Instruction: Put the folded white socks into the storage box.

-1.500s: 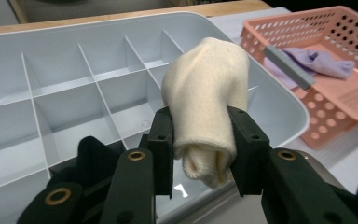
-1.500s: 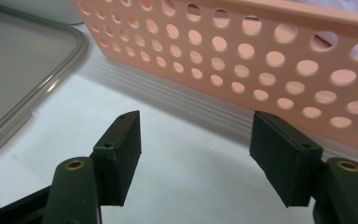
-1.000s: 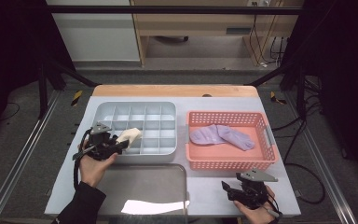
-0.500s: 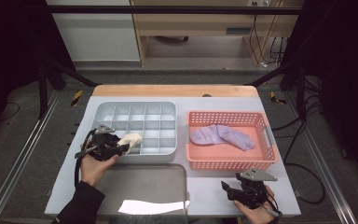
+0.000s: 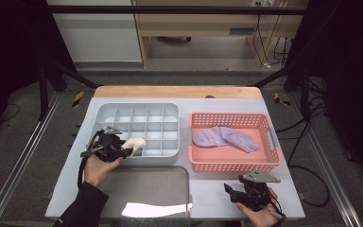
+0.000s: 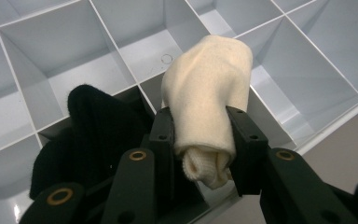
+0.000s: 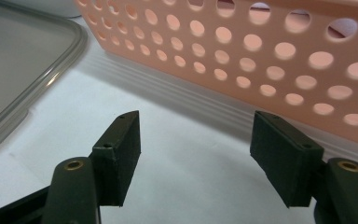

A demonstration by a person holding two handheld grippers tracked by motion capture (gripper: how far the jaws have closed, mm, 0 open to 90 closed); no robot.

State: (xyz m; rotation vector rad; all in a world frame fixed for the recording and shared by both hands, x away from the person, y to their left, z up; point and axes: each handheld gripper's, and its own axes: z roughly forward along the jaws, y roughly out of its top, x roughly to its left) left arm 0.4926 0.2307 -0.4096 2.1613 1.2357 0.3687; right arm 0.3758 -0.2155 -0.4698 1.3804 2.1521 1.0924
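A rolled cream sock [image 6: 208, 93] is clamped between the jaws of my left gripper [image 6: 200, 135], which is shut on it. In the high view the left gripper [image 5: 123, 150] holds this cream sock [image 5: 134, 143] over the front left corner of the grey compartment tray [image 5: 137, 107]. A black sock [image 6: 93, 135] lies in a compartment just left of the jaws. My right gripper [image 5: 236, 190] rests at the table's front right, open and empty [image 7: 196, 140], facing the wall of the pink basket [image 7: 261, 51]. Two purple socks [image 5: 224, 138] lie in that basket [image 5: 229, 116].
A clear rectangular lid [image 5: 142, 184] lies flat at the front centre, between my two hands; its edge [image 7: 23, 60] is left of the right jaws. The tray's other compartments [image 6: 56, 60] look bare. A wooden strip [image 5: 175, 91] runs along the table's far edge.
My left gripper has shifted slightly toward the tray's near edge with the cream sock still in it. The right gripper has kept still.
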